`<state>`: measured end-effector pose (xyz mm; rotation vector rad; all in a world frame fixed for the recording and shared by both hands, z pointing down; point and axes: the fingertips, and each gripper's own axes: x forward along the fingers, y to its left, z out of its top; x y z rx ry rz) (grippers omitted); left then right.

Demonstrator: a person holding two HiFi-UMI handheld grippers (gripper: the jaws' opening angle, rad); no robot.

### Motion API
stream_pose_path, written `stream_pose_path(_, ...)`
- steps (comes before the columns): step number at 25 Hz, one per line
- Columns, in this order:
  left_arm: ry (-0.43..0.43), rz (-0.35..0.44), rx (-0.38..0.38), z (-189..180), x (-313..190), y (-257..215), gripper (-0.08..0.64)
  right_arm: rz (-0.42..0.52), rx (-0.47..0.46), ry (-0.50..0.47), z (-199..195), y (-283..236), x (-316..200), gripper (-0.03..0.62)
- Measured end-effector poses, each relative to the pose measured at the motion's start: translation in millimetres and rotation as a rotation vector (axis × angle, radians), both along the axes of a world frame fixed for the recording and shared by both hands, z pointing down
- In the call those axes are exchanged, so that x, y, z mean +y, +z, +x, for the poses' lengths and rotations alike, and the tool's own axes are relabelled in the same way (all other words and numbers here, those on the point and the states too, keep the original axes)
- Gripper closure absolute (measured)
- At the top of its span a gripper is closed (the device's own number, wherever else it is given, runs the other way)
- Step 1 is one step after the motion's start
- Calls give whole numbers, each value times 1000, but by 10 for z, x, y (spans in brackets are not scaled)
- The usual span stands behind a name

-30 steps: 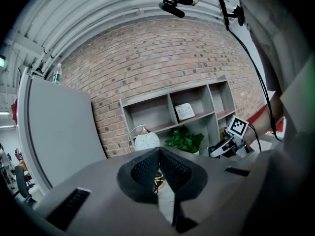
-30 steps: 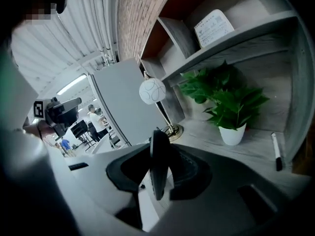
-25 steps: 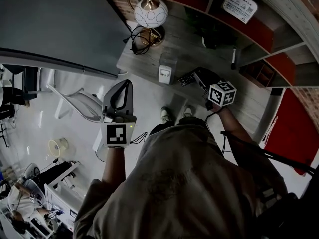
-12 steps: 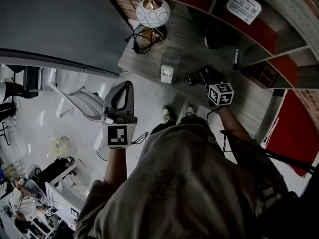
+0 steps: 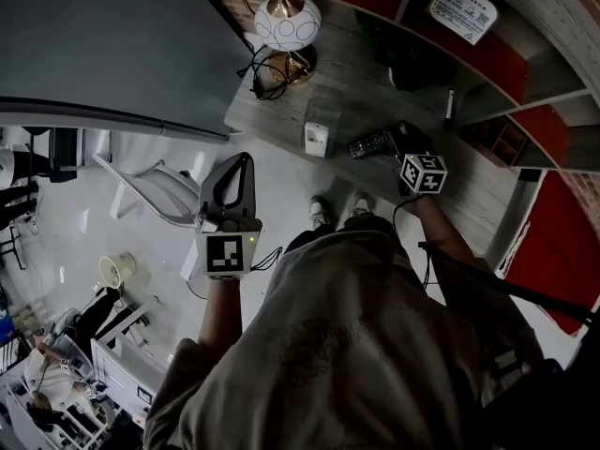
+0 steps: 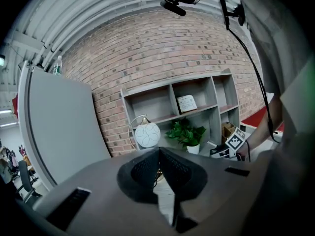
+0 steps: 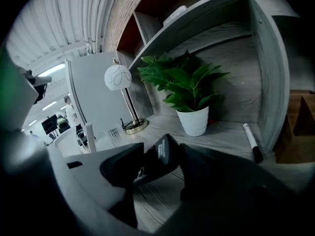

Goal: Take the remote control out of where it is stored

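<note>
Right tool (image 7: 162,154): jaws just opened wide; remote control (image 7: 157,163) loose between them, apparently released onto the bench (image 7: 153,200).
Left tool (image 6: 159,149): closed, empty, idle.

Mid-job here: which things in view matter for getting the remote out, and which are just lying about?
Job in hand:
remote control
right claw, whose jaws have just been opening, with the remote between them

Just lying about:
table lamp
potted plant
marker pen
left claw, shut and empty
</note>
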<state>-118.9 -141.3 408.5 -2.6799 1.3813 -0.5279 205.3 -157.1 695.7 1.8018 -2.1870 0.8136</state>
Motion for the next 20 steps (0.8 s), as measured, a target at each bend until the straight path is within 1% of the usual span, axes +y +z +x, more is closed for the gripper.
stream_pose_path(2,4,-2,-11,8,-7,42,549,-24,36,-9,52,129,35,367)
stream_pose_path(4,13,-12,-33,4,3,109,549,-51,47,-16,81,255,89,362)
stream_pose_path(7,14,-20,-40,40,-1,145,549,-86,56,-9,124,394,138,357)
stream_pose_path(11,-1,-25,-9,128,-12,123,549,-124,82,-22,111,541,165,357)
stream_pose_path(15,-1,-34,-11,161,5,173,549,-147,99,-25,116,639,164,357)
stream_pose_path(19,7,-42,-41,128,49,236,549,-162,113,-55,85,648,182,357)
stream_pose_path(20,2,-41,-37,132,45,218,549,-171,119,-63,81,657,195,357)
